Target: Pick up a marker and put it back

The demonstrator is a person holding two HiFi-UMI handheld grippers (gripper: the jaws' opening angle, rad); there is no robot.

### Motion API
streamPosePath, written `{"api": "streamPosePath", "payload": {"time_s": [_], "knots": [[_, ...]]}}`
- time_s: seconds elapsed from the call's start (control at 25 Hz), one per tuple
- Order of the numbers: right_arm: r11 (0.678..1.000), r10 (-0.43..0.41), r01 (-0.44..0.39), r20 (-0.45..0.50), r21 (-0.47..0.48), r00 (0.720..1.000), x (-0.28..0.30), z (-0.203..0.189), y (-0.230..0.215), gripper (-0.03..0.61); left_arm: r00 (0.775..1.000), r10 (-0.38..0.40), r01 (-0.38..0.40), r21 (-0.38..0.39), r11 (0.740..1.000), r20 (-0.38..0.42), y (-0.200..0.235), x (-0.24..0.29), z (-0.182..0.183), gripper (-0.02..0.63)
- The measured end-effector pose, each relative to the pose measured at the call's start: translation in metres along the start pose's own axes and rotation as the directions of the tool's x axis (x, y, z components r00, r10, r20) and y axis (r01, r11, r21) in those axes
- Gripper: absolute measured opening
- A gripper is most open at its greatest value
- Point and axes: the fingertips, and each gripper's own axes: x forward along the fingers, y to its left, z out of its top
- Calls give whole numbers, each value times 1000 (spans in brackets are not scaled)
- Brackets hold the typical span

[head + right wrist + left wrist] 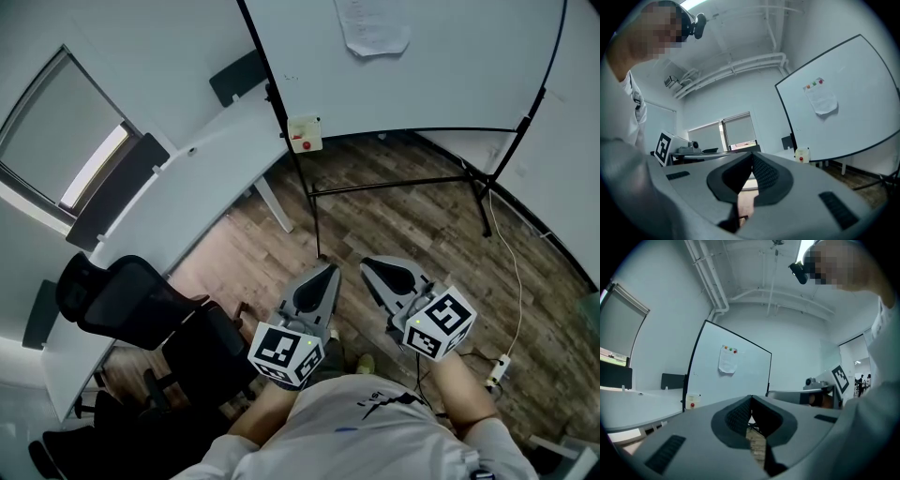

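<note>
Marker first: no view shows one plainly. My guess is it sits in or by the little white box (pixel 305 133) with the red dot, clipped to the left edge of the whiteboard (pixel 422 66), so I can't tell you which way its long axis runs. Your left gripper (pixel 328 267) has its jaws pressed together on nothing, and your right gripper (pixel 367 263) is the same, tips meeting with nothing between them. Both hang close to your belly, well apart from the board. In the head view the box is at about 12 o'clock from the left gripper's tip, a hair toward 11, and nearer 11 from the right one, so the left looks like the closer hand. In the left gripper view the box sits at 9 o'clock of the jaws, so you're aimed a bit right of it. The right gripper points off toward the window (pixel 740 131), box at 3 o'clock. I'd say step in, swing left and spread the jaws before any pick.
</note>
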Motion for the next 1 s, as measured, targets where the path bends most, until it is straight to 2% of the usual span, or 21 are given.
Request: {"api": "streamPosePath", "payload": {"time_s": [0.24,0.64,1.0], "knots": [[1000,-24,24,-20,1,1000,39,-2,-31,14,1000,-20,20,-15,1000,-7,40,34,-3,11],[996,-81,80,-34,-27,996,139,23,-98,14,997,-71,70,14,997,8,137,108,27,11],[992,-126,125,-52,-18,991,203,27,-142,14,994,-103,103,23,994,-25,202,154,29,11]]}}
